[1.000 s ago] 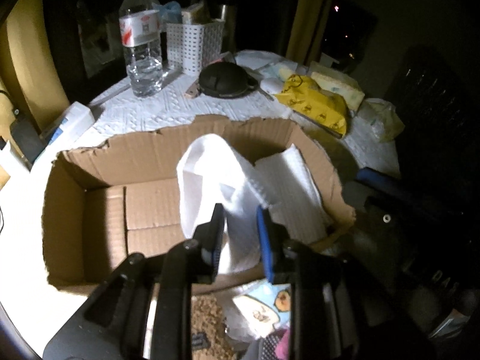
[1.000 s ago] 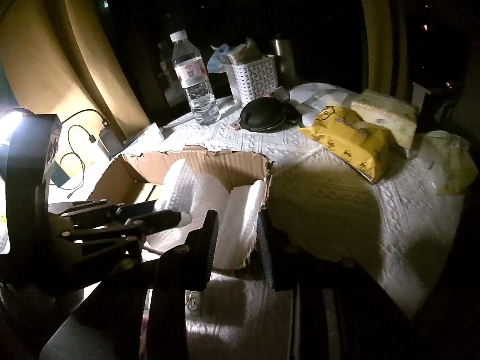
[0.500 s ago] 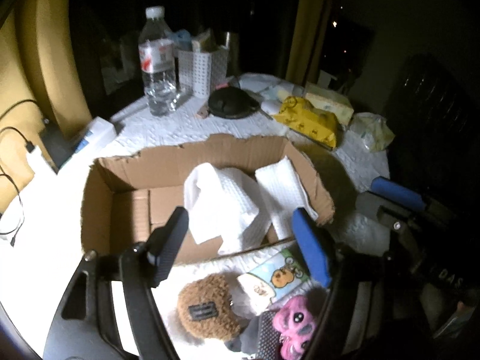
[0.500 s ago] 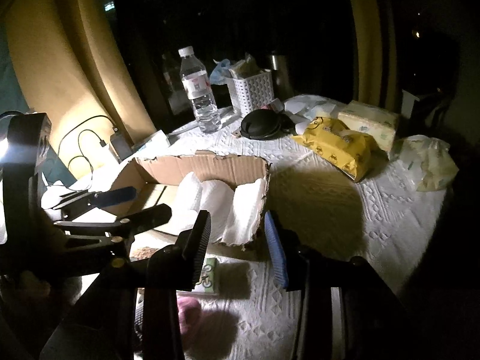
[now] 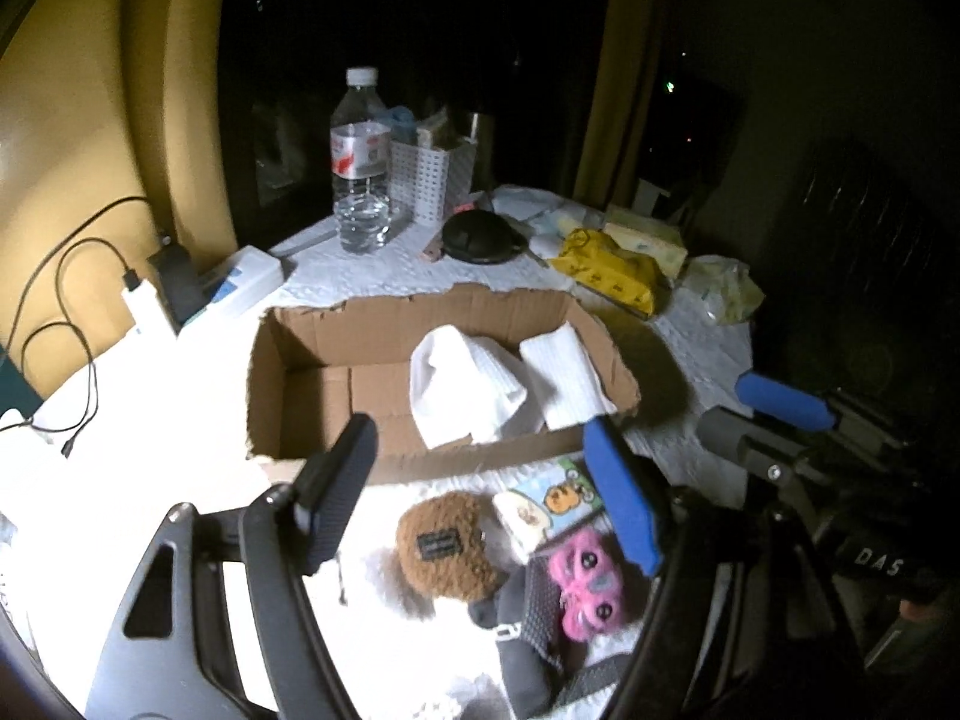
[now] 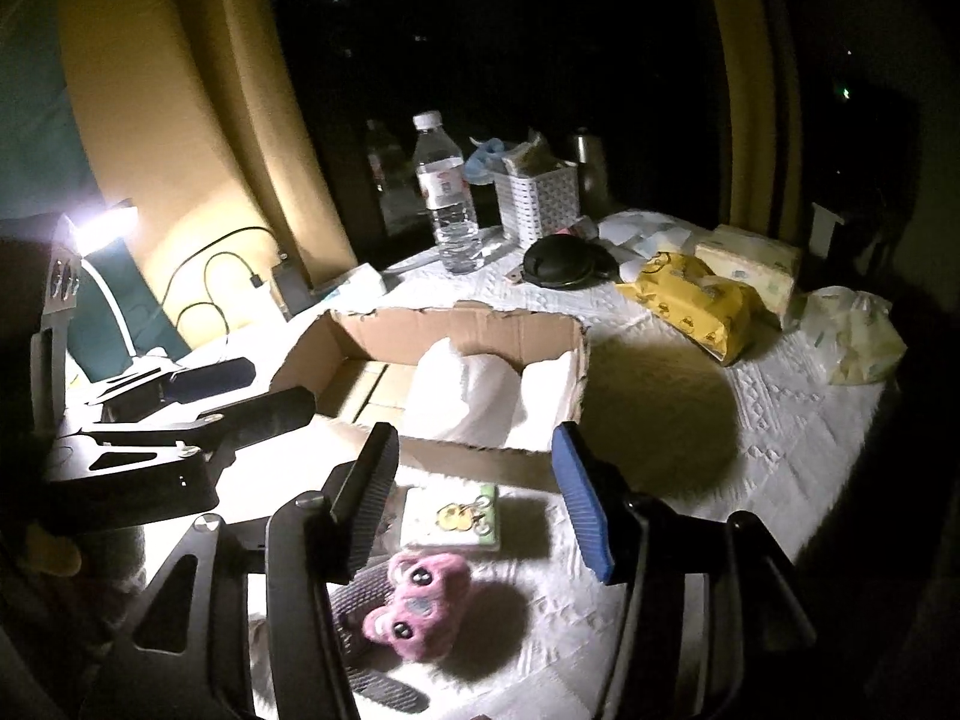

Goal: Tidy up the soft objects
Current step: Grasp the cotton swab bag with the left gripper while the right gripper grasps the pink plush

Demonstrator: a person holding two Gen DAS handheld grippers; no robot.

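Hovering over the bench (image 6: 690, 420), your left gripper (image 5: 486, 498) has its jaws spread wide, nothing between them. Your right gripper (image 6: 474, 504) likewise: jaws spread, empty.

Ahead of both sets of jaws sits the box (image 5: 312, 384), open-topped, torn rim. Inside it, toward the right end, lie two white cloths: a rumpled one (image 5: 465, 390) and a folded one (image 5: 564, 378) leaning against the right wall, the two touching. The left half of the box floor shows bare cardboard.

Below the left jaws, on the near side of the box, a cluster of soft things:
- brown plush (image 5: 447, 546), dark label patch on top, directly under the gap between the jaws
- pink plush (image 6: 414, 606), two dark eyes visible, under the blue jaw in the left view and between the jaws in the right view
- grey item (image 5: 528, 648), beside the brown and pink plush; contact unclear, shape hard to read
- tissue pack (image 6: 450, 519), cartoon print, flat on the bench between the plush and the box's near wall

Beyond the box, well apart from your jaws: bottle (image 6: 447, 204), white basket (image 6: 537, 204), black round case (image 6: 561, 261), yellow pack (image 6: 696, 300).

Your left gripper also shows in the right view, to the left of the right jaws, fingers (image 6: 210, 381) apart and level with the box's left end.
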